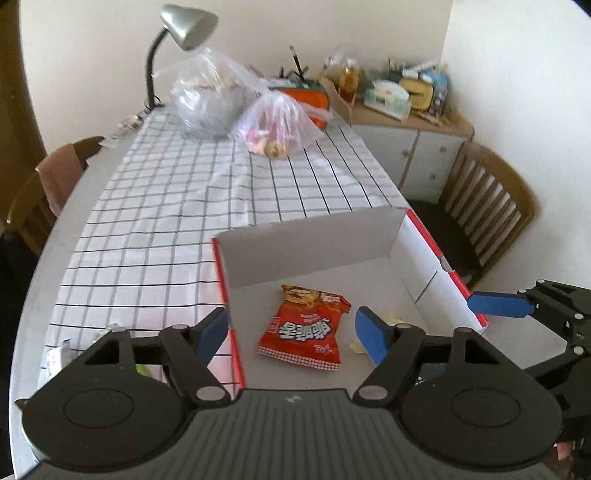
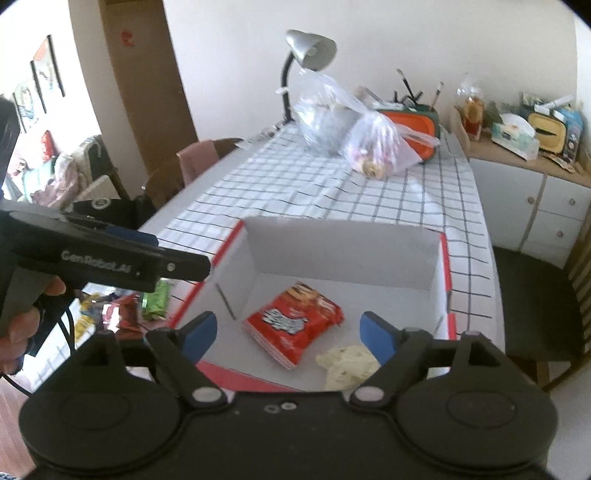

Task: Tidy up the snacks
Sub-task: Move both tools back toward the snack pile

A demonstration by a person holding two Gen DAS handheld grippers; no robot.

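A snack packet (image 1: 306, 326) is lying in the box (image 1: 314, 245) on the bench (image 1: 166, 206); two bags (image 1: 273, 125) are sitting behind, near a lamp (image 1: 184, 26).

A glossy red foil snack packet (image 1: 304, 326) is lying in a matt white cardboard box (image 1: 317, 240) trimmed in red. A checked cloth (image 1: 166, 221) is covering the desk, where clear crinkled plastic bags (image 1: 275, 125) are catching light beside a brushed-metal lamp (image 1: 188, 26).
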